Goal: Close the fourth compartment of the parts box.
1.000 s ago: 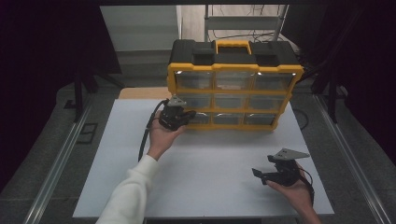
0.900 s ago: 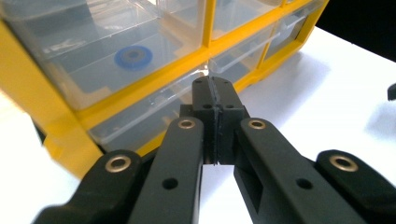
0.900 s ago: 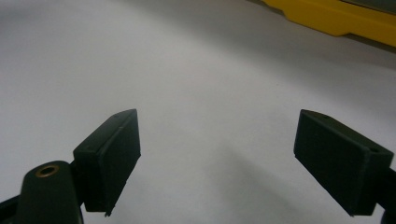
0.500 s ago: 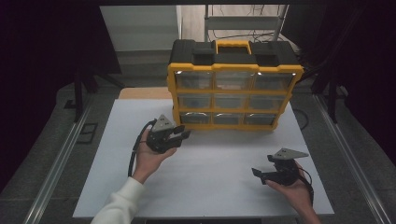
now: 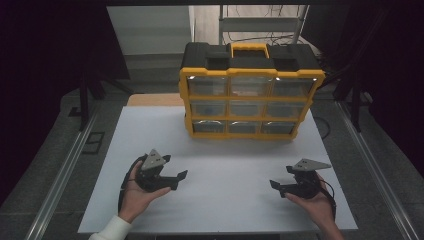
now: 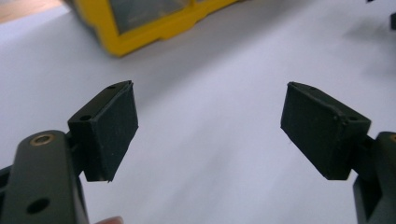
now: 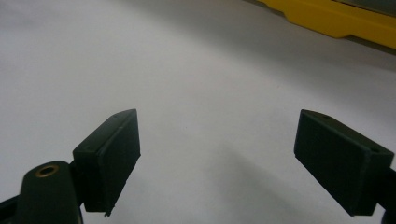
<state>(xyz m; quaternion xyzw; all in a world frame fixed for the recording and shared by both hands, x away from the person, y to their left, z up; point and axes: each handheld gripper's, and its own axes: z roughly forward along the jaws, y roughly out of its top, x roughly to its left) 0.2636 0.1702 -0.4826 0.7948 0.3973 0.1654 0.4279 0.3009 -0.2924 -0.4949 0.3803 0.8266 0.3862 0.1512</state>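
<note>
White tabletop bare, both your left gripper and right gripper released; that rigid yellow-and-black plastic drawer organiser looks heavy, so grip its top handle.

The scene was dimly lit from above, dark surroundings were left around the pale table, glare was caught on the yellow organizer, and soft blur was seen beyond the sharp black pads.
</note>
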